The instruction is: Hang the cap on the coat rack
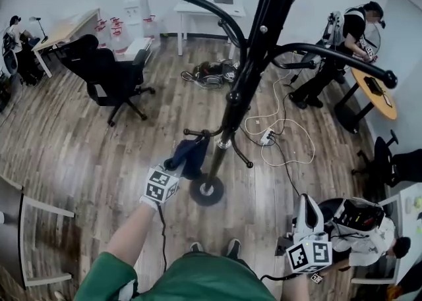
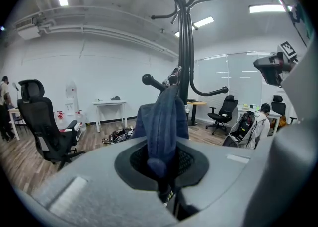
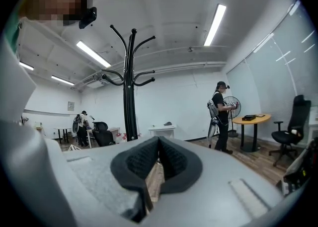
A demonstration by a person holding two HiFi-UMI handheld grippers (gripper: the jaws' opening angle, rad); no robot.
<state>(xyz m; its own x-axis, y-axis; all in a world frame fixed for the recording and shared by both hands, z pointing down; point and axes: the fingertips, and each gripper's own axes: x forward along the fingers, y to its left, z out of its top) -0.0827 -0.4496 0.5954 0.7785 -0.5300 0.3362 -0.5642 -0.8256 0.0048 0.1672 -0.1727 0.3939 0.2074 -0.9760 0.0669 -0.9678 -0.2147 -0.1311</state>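
Observation:
The black coat rack [image 1: 232, 95] stands in the middle of the room, its round base [image 1: 208, 191] on the wood floor. My left gripper [image 1: 175, 163] is shut on a dark blue cap [image 1: 192, 153], held close to the pole beside a low hook [image 1: 198, 133]. In the left gripper view the cap [image 2: 164, 116] hangs folded between the pads, under a ball-tipped hook [image 2: 148, 79] of the rack [image 2: 184, 47]. My right gripper [image 1: 308, 209] is low at the right, shut and empty. In the right gripper view its pads [image 3: 176, 164] meet, with the rack [image 3: 130, 87] off to the left.
A black office chair [image 1: 109, 72] stands to the left, and white tables [image 1: 198, 13] line the far wall. Cables and a power strip [image 1: 267, 137] lie on the floor right of the pole. A person [image 1: 343, 49] stands by a round table [image 1: 376, 92]; another [image 1: 369, 234] crouches near my right gripper.

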